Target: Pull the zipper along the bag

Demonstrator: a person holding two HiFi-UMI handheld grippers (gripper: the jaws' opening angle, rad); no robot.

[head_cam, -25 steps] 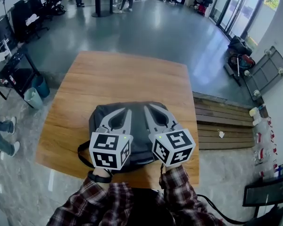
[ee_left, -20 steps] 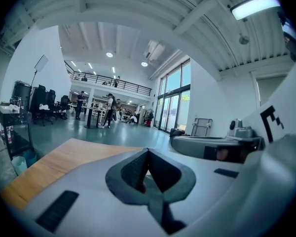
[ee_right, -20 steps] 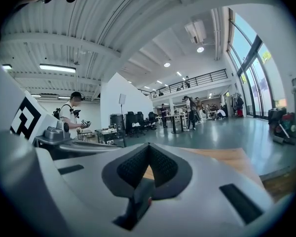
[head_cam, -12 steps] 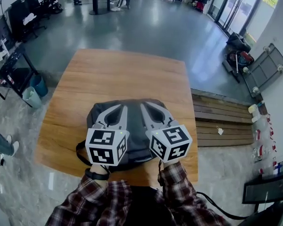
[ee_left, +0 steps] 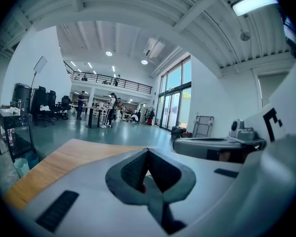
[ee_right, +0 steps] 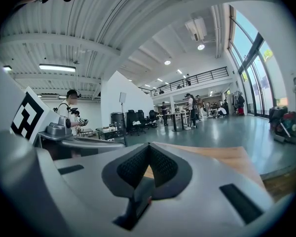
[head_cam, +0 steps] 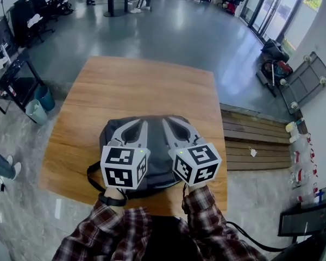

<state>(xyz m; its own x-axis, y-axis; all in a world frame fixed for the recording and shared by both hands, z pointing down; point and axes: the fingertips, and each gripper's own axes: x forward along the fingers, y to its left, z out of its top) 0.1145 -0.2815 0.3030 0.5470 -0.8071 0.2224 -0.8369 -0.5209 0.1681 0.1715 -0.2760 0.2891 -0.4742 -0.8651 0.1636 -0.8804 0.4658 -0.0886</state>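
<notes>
We hold both grippers side by side over the dark bag (head_cam: 156, 148), which lies at the near edge of the wooden table (head_cam: 141, 86); we judge this keeps either tool ready to drop onto its top. The left gripper (head_cam: 142, 124) has its jaws pressed together on nothing, and so does the right gripper (head_cam: 167, 123). The bag sits beneath both tips, but its zipper is too dark to pick out.

left gripper (head_cam: 141, 124) and right gripper (head_cam: 168, 122) side by side, dark backpack (head_cam: 157, 155) right under both, wooden table (head_cam: 136, 86) stretching out past their tips. plaid sleeves (head_cam: 119, 234) behind them.
</notes>
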